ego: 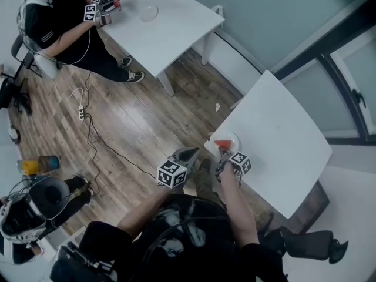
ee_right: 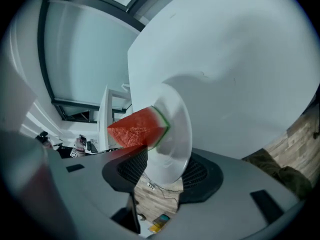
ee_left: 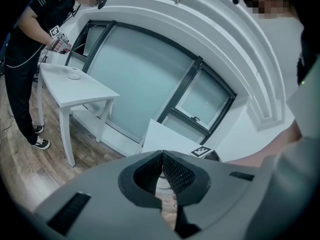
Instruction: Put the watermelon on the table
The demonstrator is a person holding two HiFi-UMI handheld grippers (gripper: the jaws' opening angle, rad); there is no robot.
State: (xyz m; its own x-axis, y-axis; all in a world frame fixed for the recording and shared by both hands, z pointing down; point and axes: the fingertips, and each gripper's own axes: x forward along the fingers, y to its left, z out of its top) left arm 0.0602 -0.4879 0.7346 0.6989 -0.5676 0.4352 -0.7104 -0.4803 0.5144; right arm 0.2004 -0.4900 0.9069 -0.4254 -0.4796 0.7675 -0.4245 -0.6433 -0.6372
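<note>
A red watermelon slice (ego: 222,144) with a green rind lies on a small clear plate (ego: 232,137) at the near corner of the white table (ego: 282,140). My right gripper (ego: 224,155) reaches the plate from the table's edge. In the right gripper view the plate's rim (ee_right: 175,134) runs between the two pads, which stand apart from it, and the slice (ee_right: 137,129) lies just past the left pad. The right gripper (ee_right: 167,165) is open. My left gripper (ego: 191,153) hangs over the floor left of the table, its pads closed together on nothing (ee_left: 161,156).
A second white table (ego: 158,22) with a clear dish (ego: 148,12) stands at the far left, where another person (ego: 64,22) works with grippers. A cable and power strip (ego: 81,111) lie on the wood floor. Another person (ego: 29,216) sits at lower left. Glass wall (ego: 352,87) behind my table.
</note>
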